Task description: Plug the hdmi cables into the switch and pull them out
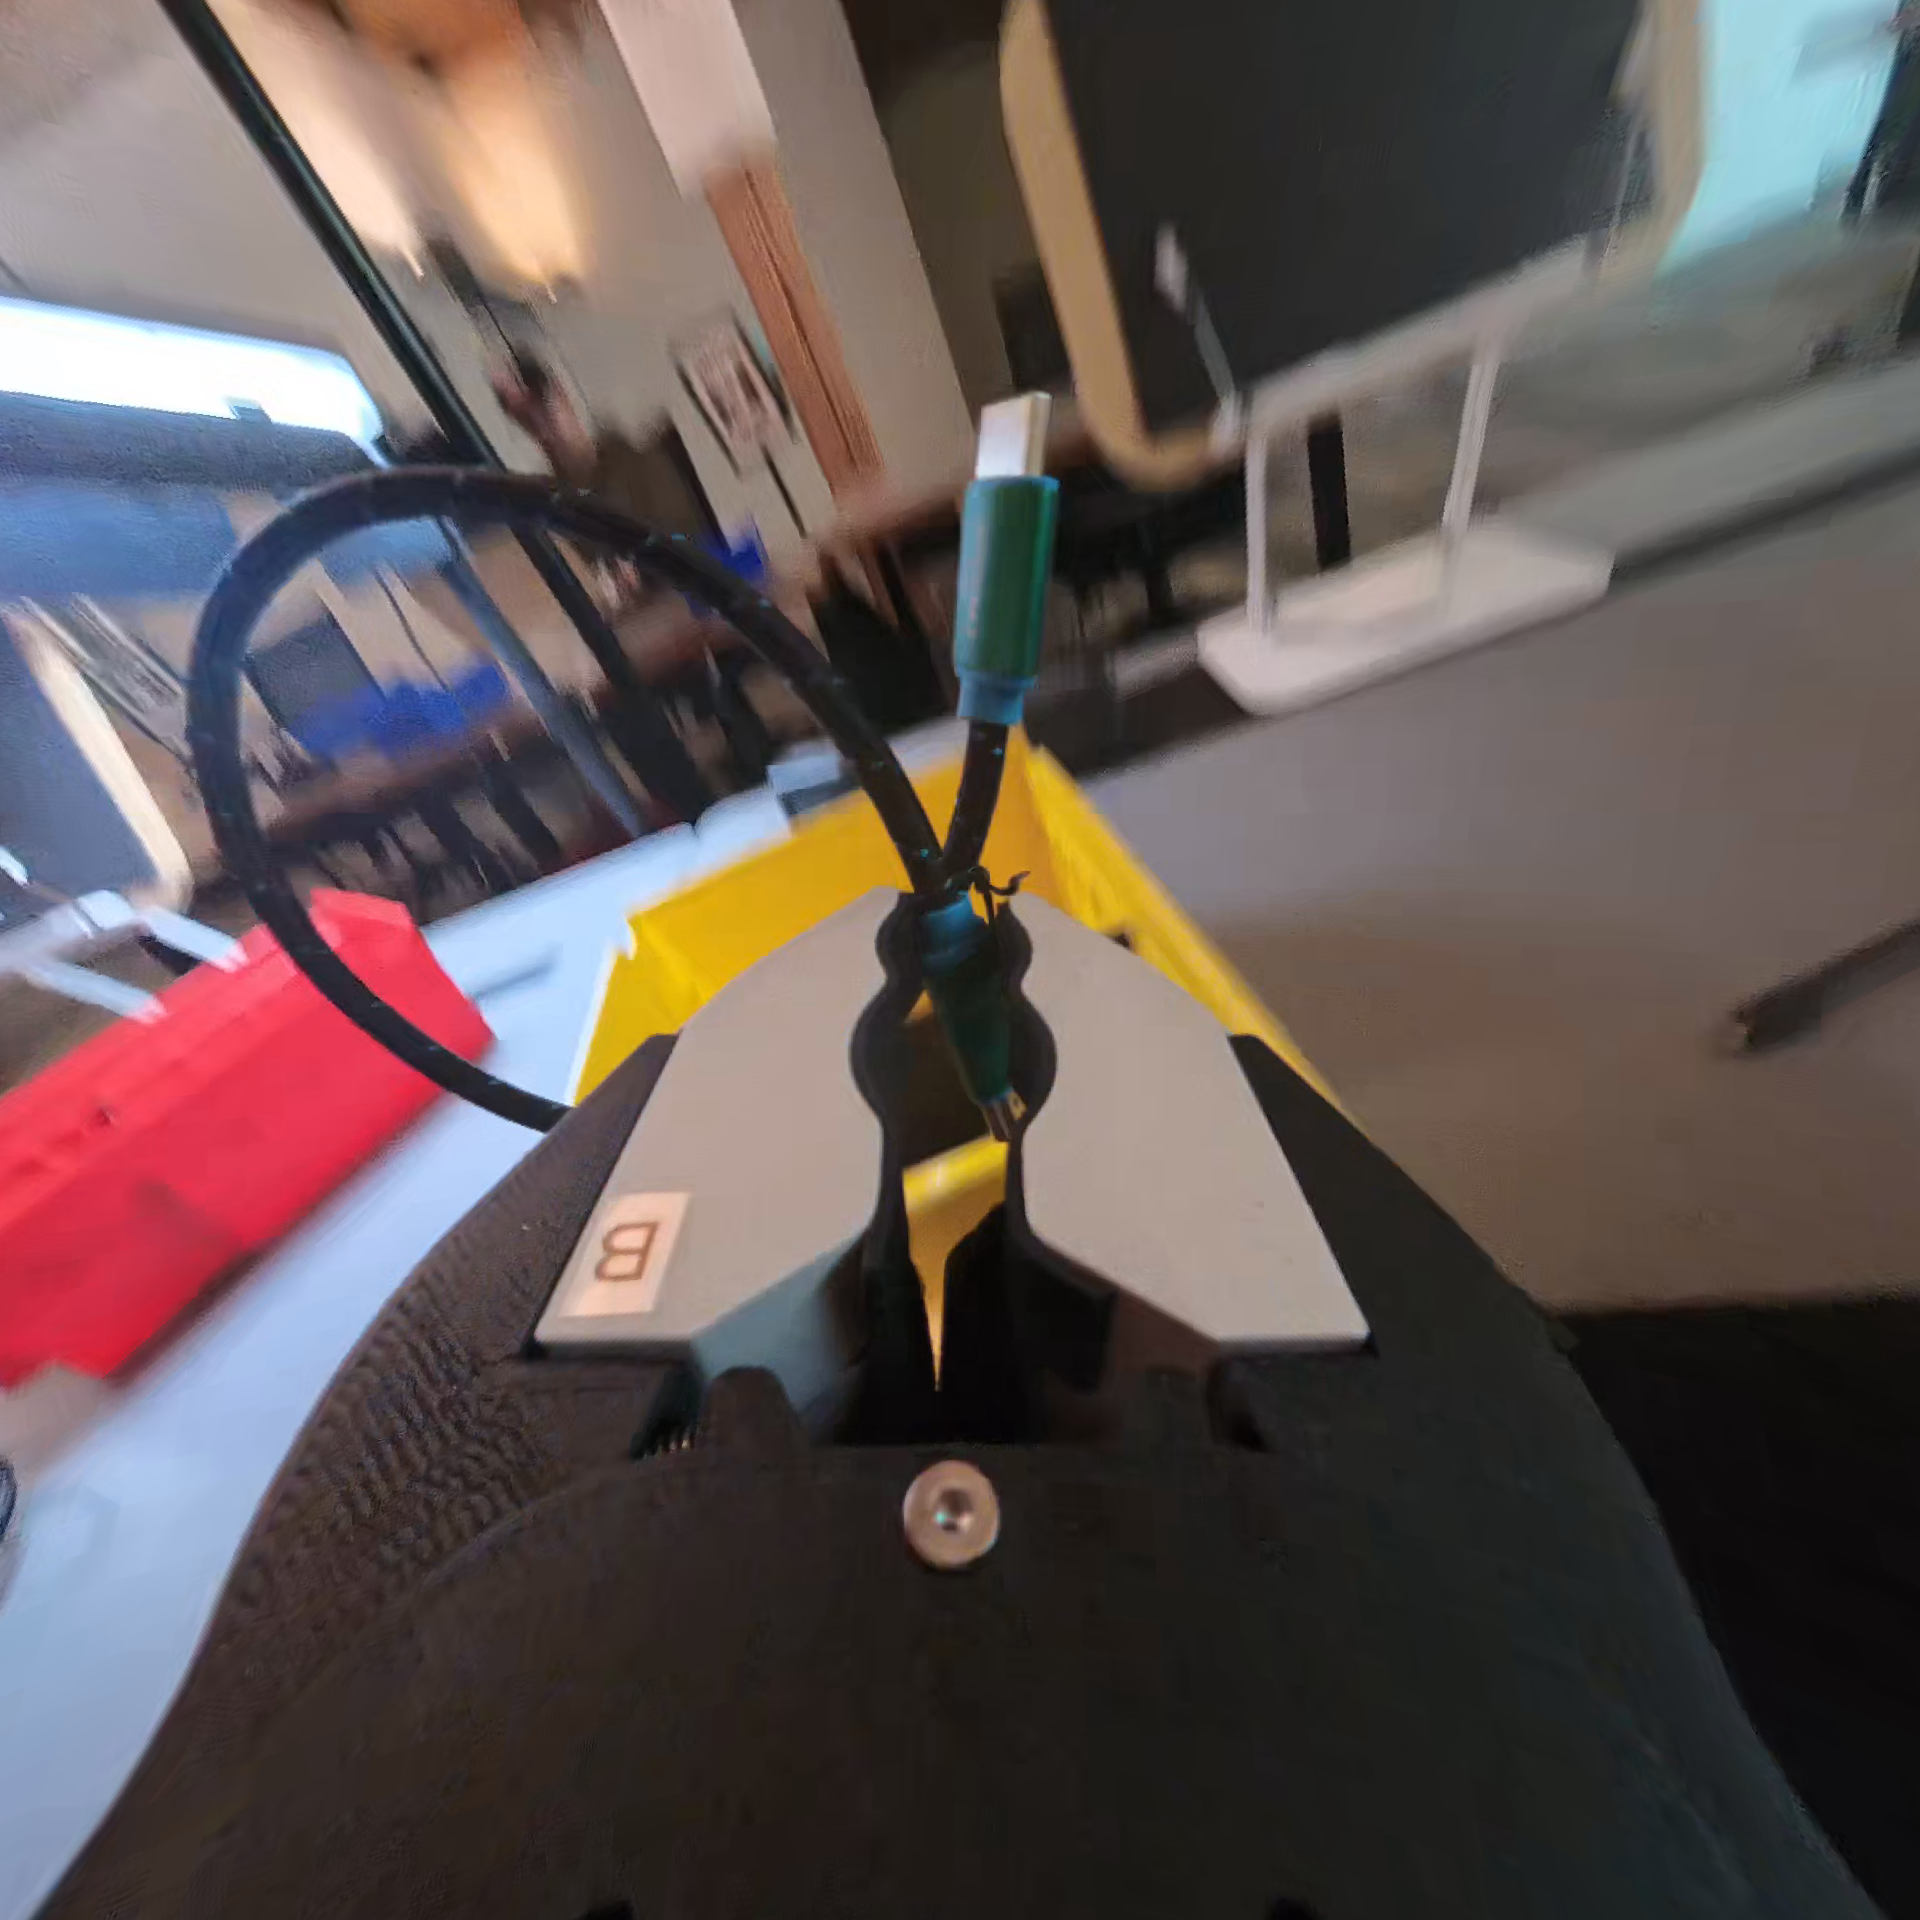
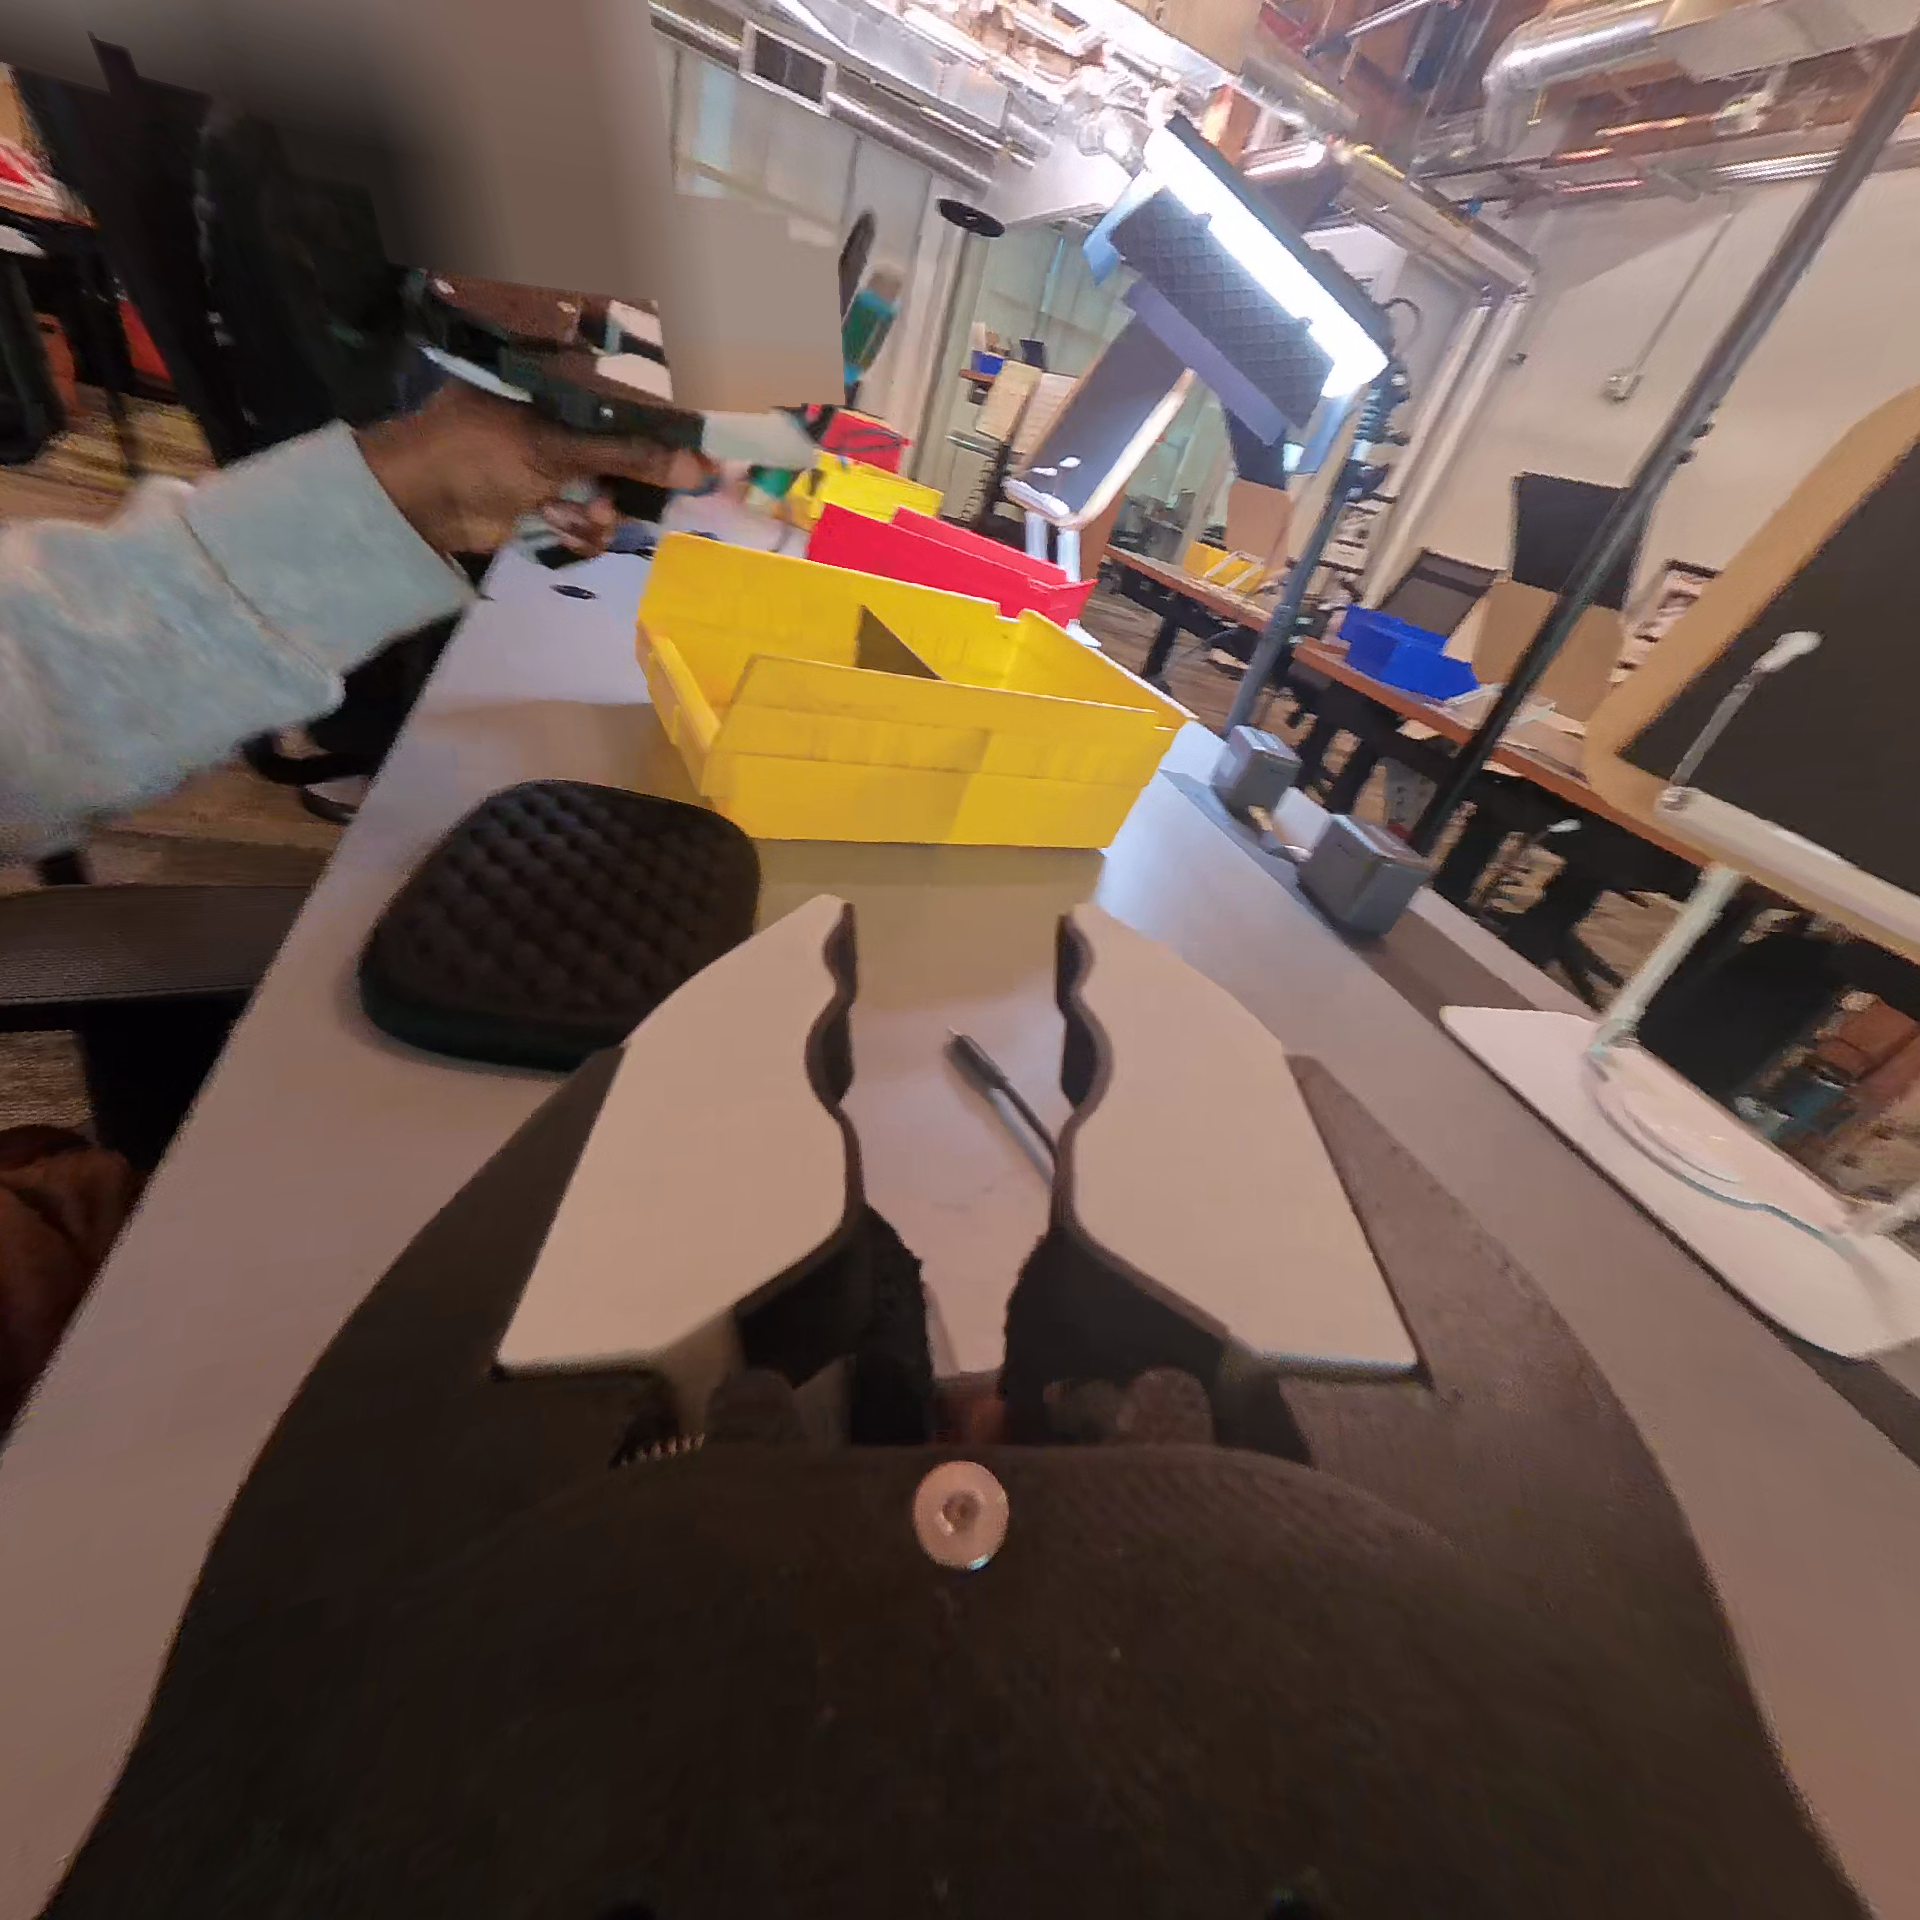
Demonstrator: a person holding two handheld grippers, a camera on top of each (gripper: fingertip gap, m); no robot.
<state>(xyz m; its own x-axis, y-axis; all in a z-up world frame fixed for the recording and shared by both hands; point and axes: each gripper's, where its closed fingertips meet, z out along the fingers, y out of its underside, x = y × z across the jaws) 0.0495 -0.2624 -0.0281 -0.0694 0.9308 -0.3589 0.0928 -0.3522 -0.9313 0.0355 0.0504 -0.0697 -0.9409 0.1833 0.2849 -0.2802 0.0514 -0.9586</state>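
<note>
My left gripper (image 1: 961, 920) is shut on a short black braided cable (image 1: 312, 675) held up in the air. It pinches the cable where its two ends cross. One green plug (image 1: 1003, 582) with a silver connector stands up above the fingertips. The other green plug (image 1: 977, 1013) lies between the jaws, pointing back at the camera. My right gripper (image 2: 956, 935) is open and empty, low over the grey table (image 2: 540, 665). A thin dark pen-like stick (image 2: 992, 1086) lies on the table between its fingers. No switch shows in either view.
A yellow bin (image 2: 914, 748) stands ahead of the right gripper, with a red bin (image 2: 935, 551) behind it. A black quilted case (image 2: 561, 914) lies at front left. Two grey pole clamps (image 2: 1361, 873) and a white stand base (image 2: 1662, 1174) are on the right. A person's pale sleeve (image 2: 187, 623) reaches in from the left.
</note>
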